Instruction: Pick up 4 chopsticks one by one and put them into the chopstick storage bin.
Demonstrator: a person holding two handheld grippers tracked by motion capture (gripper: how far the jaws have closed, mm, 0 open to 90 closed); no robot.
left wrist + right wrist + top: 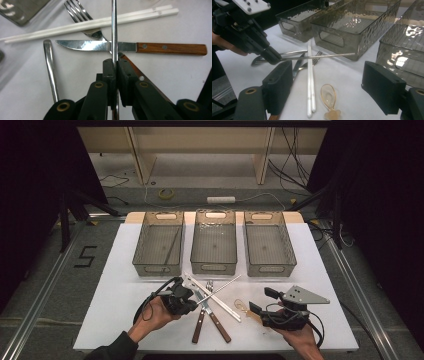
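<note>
Rod: thin metal rod (114,27) clamped in left gripper (115,65), lifted over knife (130,46), fork (80,15), 2 white chopsticks (95,23) | right gripper (327,85) jaws apart, above amber spoon (328,96) | 3 bins (214,251) beyond

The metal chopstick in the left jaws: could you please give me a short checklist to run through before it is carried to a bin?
1. Left gripper shut on the metal chopstick: ok.
2. Chopstick raised off the knife and fork: ok.
3. Grip near one end, long overhang: not ok, it may swing.
4. Right gripper open, holding nothing: ok.
5. Left bin already holds a similar stick: ok.
6. White chopsticks lie below, untouched: ok.
</note>
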